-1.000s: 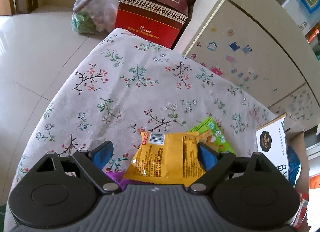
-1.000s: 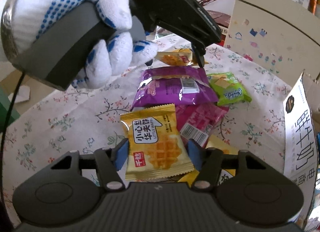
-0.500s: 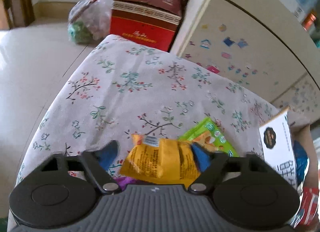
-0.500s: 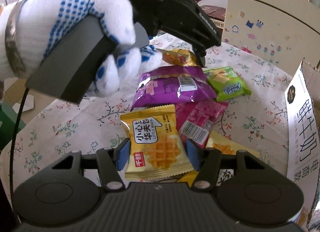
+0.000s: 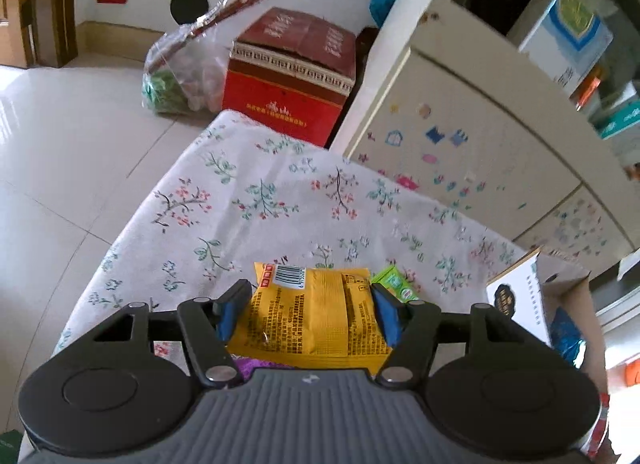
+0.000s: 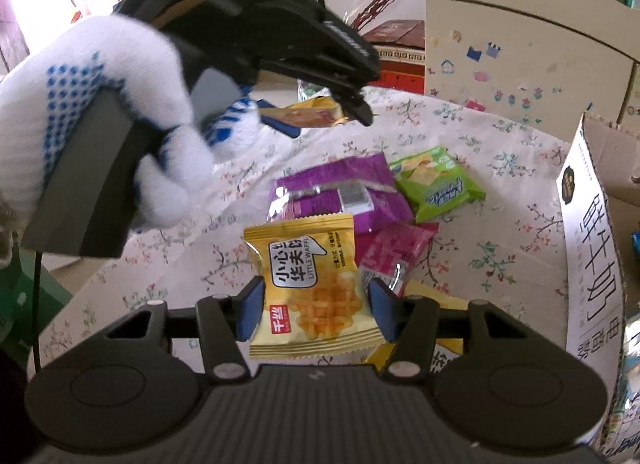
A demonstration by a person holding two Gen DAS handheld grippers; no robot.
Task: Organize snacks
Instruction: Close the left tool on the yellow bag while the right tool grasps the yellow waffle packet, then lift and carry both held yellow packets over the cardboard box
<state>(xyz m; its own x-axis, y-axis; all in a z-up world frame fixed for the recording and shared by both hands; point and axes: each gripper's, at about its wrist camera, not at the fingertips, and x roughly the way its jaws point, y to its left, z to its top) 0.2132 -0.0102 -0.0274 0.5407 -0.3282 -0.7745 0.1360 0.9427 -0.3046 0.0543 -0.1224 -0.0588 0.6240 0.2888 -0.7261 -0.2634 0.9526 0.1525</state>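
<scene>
A: Change since a second ago: the left gripper (image 5: 308, 314) has risen off the floral tablecloth (image 5: 256, 199), carrying a yellow packet (image 5: 312, 316) with it. More floor and wall show beyond the table's far edge than before.

B: Grip state, left?

A: Both blue pads press the sides of that yellow packet, barcode end pointing far. In the right wrist view the same gripper (image 6: 352, 103) hangs high at far left with the packet (image 6: 316, 113) in its tips, held by a white glove with blue dots (image 6: 100, 135).

B: Right gripper?

A: The right gripper (image 6: 316, 314) has its pads on either side of a yellow waffle packet (image 6: 312, 284), lower half between them. Contact looks made on both sides; the packet seems lifted slightly above the pile.

B: What remains on the cloth?

A: A purple packet (image 6: 340, 195) in the middle, a green packet (image 6: 438, 183) touching its right side, a pink packet (image 6: 394, 256) just near of the purple one, another yellow packet (image 6: 444, 352) partly hidden under the right finger. An open cardboard box (image 6: 592, 248) stands at the right edge of the table.
</scene>
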